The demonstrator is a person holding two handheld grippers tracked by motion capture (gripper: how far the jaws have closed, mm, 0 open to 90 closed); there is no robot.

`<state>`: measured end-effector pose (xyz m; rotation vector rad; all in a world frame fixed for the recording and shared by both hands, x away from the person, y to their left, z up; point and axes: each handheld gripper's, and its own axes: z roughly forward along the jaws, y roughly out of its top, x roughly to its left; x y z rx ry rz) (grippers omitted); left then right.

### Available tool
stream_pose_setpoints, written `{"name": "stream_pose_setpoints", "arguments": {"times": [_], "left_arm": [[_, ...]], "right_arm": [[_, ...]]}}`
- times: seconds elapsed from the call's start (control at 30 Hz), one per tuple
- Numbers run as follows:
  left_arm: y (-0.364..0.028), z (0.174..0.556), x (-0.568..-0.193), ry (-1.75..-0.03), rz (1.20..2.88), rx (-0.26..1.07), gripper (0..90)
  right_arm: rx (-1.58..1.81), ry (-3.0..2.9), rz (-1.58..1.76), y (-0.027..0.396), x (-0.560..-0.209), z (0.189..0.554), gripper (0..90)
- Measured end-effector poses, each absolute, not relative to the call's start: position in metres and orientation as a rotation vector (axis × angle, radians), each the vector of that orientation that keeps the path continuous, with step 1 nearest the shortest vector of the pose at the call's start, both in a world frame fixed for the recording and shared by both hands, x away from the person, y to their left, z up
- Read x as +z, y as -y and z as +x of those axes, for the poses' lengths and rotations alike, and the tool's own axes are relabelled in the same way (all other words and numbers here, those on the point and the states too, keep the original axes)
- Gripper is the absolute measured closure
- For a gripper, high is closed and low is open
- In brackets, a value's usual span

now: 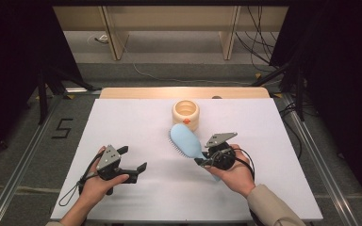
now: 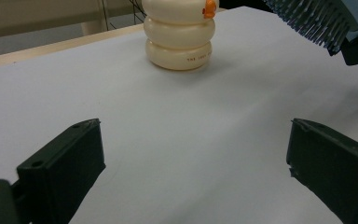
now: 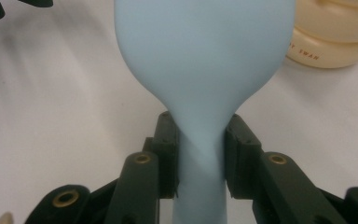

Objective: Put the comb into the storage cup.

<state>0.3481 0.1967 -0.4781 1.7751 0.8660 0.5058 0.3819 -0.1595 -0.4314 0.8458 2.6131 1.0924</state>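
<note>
We see the brush point(image 1: 185, 140), pale blue, just right of centre in the high view, its oval head pointing to the upper left and its bristles facing down over the white table point(image 1: 136, 122). Its handle runs down to the right into the right gripper point(image 1: 202, 161), which sits at the brush's lower right end, in the person's right hand point(image 1: 233, 172). In the right gripper view the brush point(image 3: 205, 60) rises from bottom centre and its smooth back fills the upper middle; both black pads point(image 3: 168, 154) press on the narrow neck of the handle from either side, so the jaws are closed down to a narrow gap and clamp it.

Just above the brush head in the high view stands a cream cup point(image 1: 185, 114) with ringed sides and a small orange mark on its front; its inside looks bare as far as we can tell. In the left gripper view the cup point(image 2: 179, 39) stands at top centre, and the bristles point(image 2: 314, 18) show at the upper right.

The left gripper point(image 1: 139, 172) lies at the lower left of the high view, in the left hand point(image 1: 99, 186), well apart from the brush. Its jaws stand wide with only table between them.
</note>
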Motion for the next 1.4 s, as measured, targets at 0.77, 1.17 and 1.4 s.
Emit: {"name": "stream_pose_setpoints", "arguments": {"times": [0.77,1.17,1.4], "left_arm": [[-0.1963,0.3476,-0.4779,-0.867,1.773,0.505,3.6],[-0.1955,0.3483,-0.4781,-0.867,1.771,0.498,3.7],[-0.1958,0.3490,-0.4781,-0.867,1.771,0.500,3.7]], "right_arm": [[1.154,-2.538,0.905,0.1595,-0.4272,0.3825,70.2],[1.187,-2.503,0.934,0.1624,-0.4247,0.3831,70.2],[1.202,-2.480,0.963,0.1666,-0.4218,0.3845,70.2]]}}
